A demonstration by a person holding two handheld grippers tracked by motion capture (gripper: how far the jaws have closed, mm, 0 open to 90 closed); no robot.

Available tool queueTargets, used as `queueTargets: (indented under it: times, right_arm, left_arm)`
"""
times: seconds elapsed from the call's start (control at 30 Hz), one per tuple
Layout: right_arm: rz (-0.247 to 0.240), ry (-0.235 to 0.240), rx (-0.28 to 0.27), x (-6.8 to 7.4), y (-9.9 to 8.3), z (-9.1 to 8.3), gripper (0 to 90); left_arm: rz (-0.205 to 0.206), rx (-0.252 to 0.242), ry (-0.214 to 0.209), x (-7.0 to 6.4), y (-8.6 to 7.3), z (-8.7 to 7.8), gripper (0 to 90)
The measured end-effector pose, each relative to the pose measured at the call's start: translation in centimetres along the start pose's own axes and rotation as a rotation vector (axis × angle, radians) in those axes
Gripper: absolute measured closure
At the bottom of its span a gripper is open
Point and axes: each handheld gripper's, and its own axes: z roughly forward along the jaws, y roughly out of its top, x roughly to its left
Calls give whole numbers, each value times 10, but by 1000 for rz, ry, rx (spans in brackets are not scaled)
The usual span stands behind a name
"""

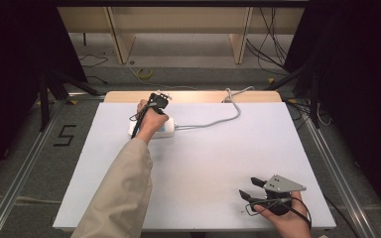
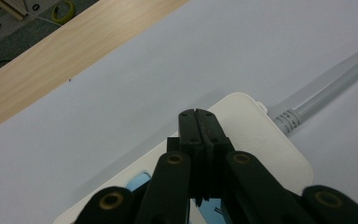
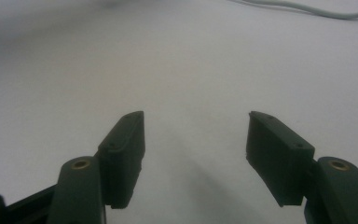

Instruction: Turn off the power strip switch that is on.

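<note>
A white power strip (image 1: pixel 167 130) lies at the table's far left, and its grey cable (image 1: pixel 213 121) runs right and back over the far edge. In the left gripper view my left gripper (image 2: pixel 201 119) is shut, jaws pressed together with nothing visible between them. Its tips are over the strip (image 2: pixel 265 149) near the cable (image 2: pixel 321 93) end; whether they touch it I cannot tell. A sleeved arm (image 1: pixel 124 188) reaches out to it. My right gripper (image 1: pixel 247 186) rests near the front right edge, open and empty (image 3: pixel 196 135), pointing left over the bare sheet.
A white sheet (image 1: pixel 203 168) covers the table, with a wooden strip (image 1: pixel 193 96) showing along the far edge. Beyond it are wooden frame legs (image 1: pixel 121 39), floor cables and a yellow tape roll (image 1: pixel 144 74). Dark curtains flank both sides.
</note>
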Motion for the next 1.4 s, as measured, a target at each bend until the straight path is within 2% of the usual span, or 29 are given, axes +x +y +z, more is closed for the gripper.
queueTargets:
  times: [0.6, 0.97, 1.4]
  right_arm:
    - [1, 1, -1, 0, 0, 0, 384]
    - [2, 2, -1, 0, 0, 0, 384]
    - [1, 3, -1, 0, 0, 0, 383]
  left_arm:
    - [-7, 22, 4, 1, -2, 8, 896]
    - [6, 40, 6, 1, -3, 12, 896]
    - [-10, 45, -1, 1, -5, 14, 896]
